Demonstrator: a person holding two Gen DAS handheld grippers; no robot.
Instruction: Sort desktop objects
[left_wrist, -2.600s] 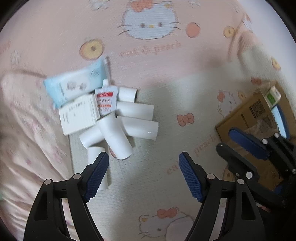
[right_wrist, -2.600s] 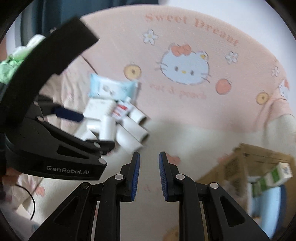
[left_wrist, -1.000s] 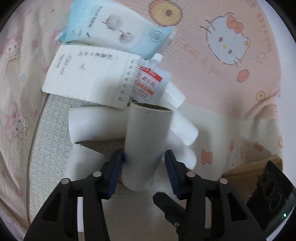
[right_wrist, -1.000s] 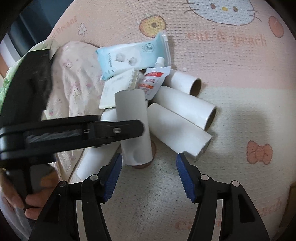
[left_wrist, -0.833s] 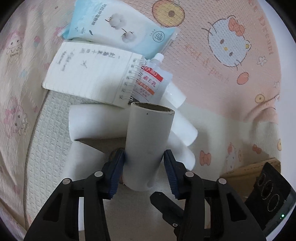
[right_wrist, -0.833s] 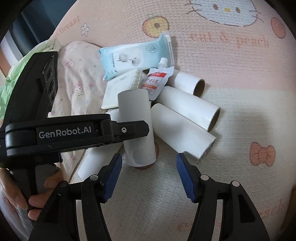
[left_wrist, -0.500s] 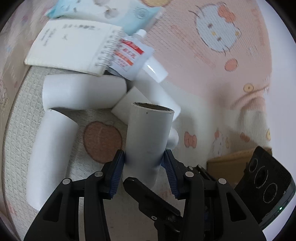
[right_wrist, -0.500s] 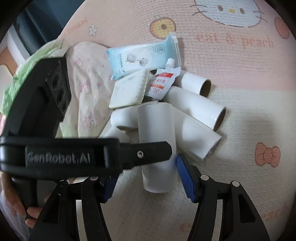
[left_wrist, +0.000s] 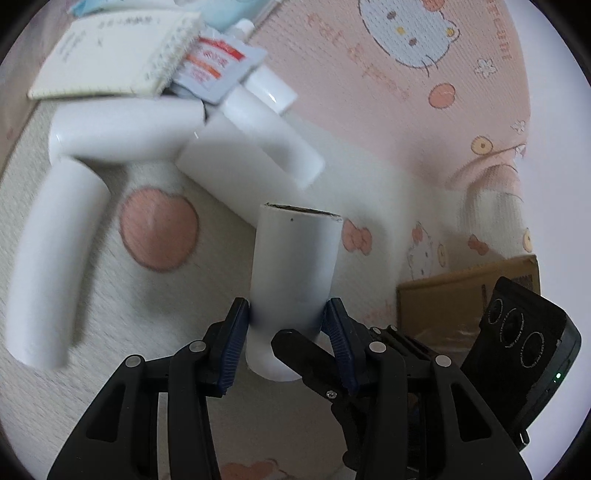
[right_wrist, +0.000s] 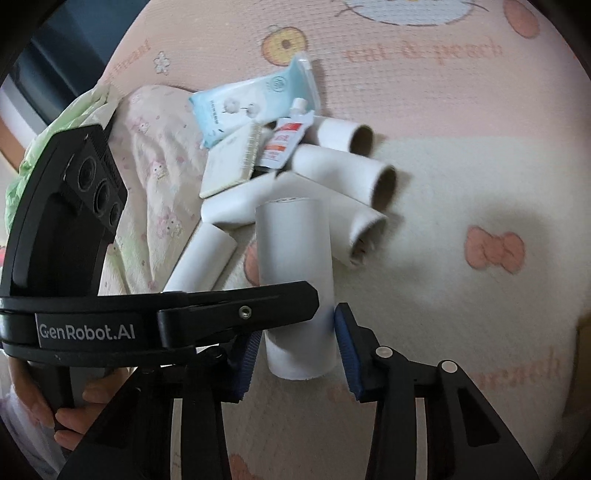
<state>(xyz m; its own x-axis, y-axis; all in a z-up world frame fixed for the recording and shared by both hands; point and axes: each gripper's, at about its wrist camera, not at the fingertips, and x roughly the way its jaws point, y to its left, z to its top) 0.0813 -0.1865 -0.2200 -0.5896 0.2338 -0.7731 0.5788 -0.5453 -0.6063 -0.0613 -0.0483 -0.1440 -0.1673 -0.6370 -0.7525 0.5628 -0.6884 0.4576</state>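
Note:
A white cardboard tube (left_wrist: 295, 258) stands upright, lifted off the pile, with my left gripper (left_wrist: 284, 317) shut on its lower part. In the right wrist view the same tube (right_wrist: 293, 243) rises between the jaws of my right gripper (right_wrist: 297, 326). Those jaws are closing around its bottom end: the right pad is at the wall and a sliver of gap shows at the left pad. One of the left gripper's fingers (right_wrist: 258, 299) crosses in front of the tube. Several more white tubes (left_wrist: 125, 125) lie in a heap behind.
A spiral notepad (right_wrist: 229, 166), a red-and-white sachet (right_wrist: 284, 144) and a pale blue wipes pack (right_wrist: 251, 107) lie at the heap's far side on the pink cartoon mat (right_wrist: 461, 110). A cardboard box (left_wrist: 461, 295) sits at the right. A hand (right_wrist: 74, 421) holds the left gripper.
The left gripper has carried the tube away from the heap, which has slid up and left in its view. The right jaws have narrowed around the tube's bottom end.

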